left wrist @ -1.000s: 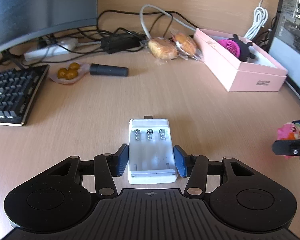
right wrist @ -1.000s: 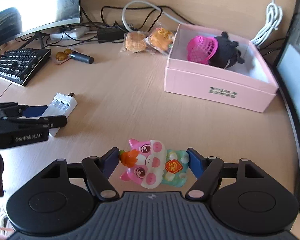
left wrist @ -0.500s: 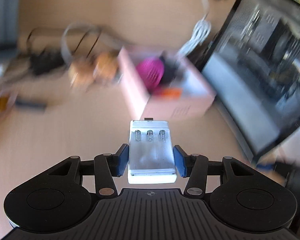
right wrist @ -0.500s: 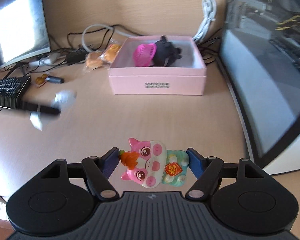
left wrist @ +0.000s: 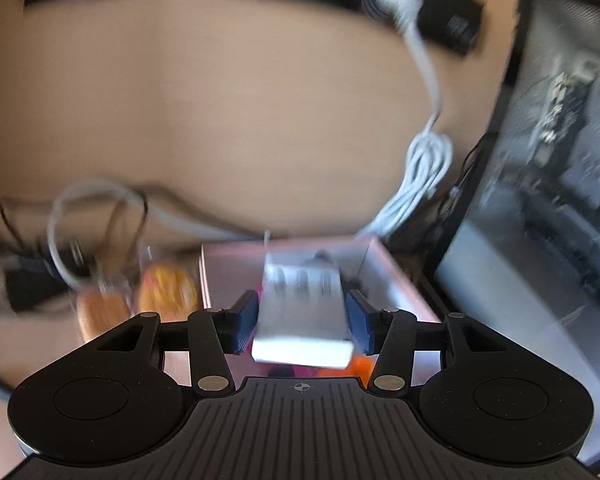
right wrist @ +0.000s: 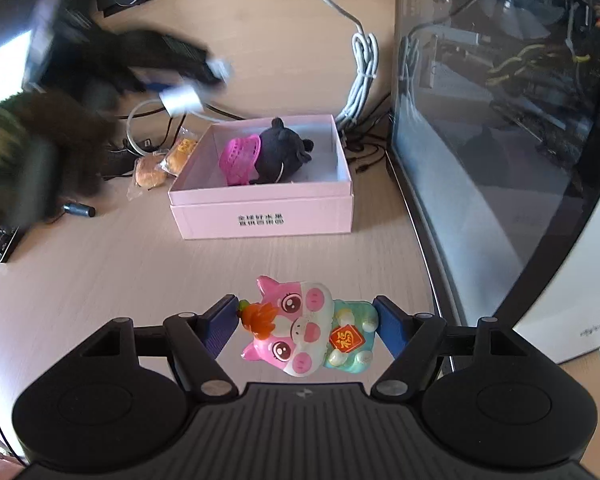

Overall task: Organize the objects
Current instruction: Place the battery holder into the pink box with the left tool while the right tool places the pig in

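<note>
- Light wooden desk (right wrist: pixel 100 280).
- Pink box (right wrist: pixel 264 216) standing on it.
- Two wrapped pastries (right wrist: pixel 160 164) just left of the box.
- Small dark cylinder (right wrist: pixel 78 210) further left.
- Cables (right wrist: pixel 360 80) behind the box.

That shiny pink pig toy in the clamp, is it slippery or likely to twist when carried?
Probably slick: the pig toy looks glossy and rounded. The right gripper meets it only at its ends, so it may pivot. It looks like rigid moulded plastic, likely light.

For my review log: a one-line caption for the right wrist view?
Right gripper holds a pink pig toy above the desk, facing the open pink box.
</note>
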Tool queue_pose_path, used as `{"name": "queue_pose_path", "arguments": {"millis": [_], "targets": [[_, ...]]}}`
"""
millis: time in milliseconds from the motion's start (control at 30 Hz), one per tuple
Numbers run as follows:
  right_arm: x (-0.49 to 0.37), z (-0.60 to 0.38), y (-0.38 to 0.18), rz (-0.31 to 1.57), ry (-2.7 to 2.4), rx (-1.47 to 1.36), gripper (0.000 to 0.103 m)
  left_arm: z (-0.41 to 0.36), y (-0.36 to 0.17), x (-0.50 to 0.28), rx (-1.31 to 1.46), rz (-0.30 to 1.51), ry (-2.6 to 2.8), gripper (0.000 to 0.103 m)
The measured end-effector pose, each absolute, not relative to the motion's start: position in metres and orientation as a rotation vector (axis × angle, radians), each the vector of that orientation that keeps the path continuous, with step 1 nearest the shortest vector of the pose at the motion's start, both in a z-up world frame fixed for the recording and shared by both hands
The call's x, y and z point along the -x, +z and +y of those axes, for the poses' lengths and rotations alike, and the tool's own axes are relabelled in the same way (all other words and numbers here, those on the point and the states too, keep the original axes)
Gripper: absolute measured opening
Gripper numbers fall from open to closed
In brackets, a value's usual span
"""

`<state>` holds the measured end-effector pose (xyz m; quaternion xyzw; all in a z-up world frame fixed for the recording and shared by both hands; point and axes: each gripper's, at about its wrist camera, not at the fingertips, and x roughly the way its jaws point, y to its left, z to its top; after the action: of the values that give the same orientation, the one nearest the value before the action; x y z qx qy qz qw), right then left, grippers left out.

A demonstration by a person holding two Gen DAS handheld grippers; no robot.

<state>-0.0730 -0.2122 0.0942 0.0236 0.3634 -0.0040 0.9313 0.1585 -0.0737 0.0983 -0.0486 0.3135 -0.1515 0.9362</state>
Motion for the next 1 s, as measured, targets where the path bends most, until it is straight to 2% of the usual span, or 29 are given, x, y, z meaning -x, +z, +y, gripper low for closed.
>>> {"name": "queue_pose_path", "arguments": {"millis": [200, 367, 700, 733, 800, 1000], "targets": [[0.063, -0.207, 0.099, 0.72, 0.04, -0.002, 0.073, -0.062, 0.094, -0.149, 0.157, 0.612, -0.29, 0.053], [0.038, -0.201, 0.098, 0.712, 0.082, 0.041, 0.073, -0.03, 0.1, -0.102, 0.201, 0.631, -0.29, 0.053], [-0.062, -0.191, 0.135, 0.531, 0.071, 0.092, 0.074, 0.039, 0.042, -0.015, 0.192, 0.905, -0.202, 0.053], [-0.072, -0.188, 0.135, 0.527, 0.069, 0.095, 0.076, 0.047, 0.039, -0.011, 0.195, 0.926, -0.181, 0.053], [-0.091, -0.182, 0.129, 0.549, 0.059, 0.102, 0.098, 0.064, 0.037, -0.003, 0.195, 0.944, -0.134, 0.053], [-0.102, -0.169, 0.099, 0.667, 0.067, 0.031, 0.1, 0.118, 0.036, -0.002, 0.292, 0.918, 0.057, 0.052]]}}
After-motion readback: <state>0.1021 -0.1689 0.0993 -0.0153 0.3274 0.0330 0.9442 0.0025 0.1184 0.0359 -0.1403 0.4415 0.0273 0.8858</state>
